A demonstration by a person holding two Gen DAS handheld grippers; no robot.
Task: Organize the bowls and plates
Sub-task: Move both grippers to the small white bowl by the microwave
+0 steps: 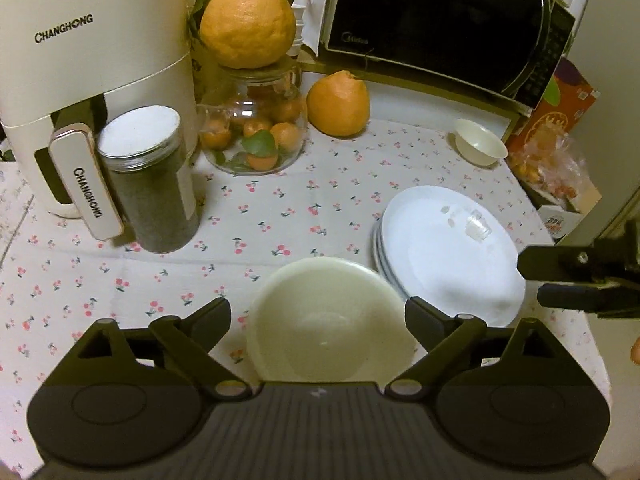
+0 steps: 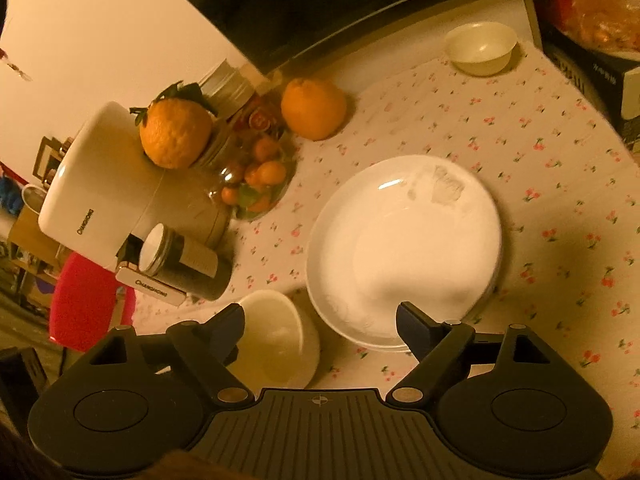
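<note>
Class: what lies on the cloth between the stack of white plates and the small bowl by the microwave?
Nothing: only bare cherry-print cloth separates the plate stack from the small bowl, clearest in the right wrist view.

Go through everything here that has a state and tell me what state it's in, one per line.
Left gripper: open, jaws either side of near bowl.
Right gripper: open, empty.
Near bowl: upright, empty.
Far bowl: upright, empty.
Plates: stacked.
Microwave: door closed.
Dark jar: lidded.

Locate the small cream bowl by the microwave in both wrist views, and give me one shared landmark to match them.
Left wrist view: small cream bowl sits upper right, below the microwave.
Right wrist view: the bowl sits at the top, right of centre.
Shared landmark: the stack of white plates, nearer the camera than the bowl in both.
</note>
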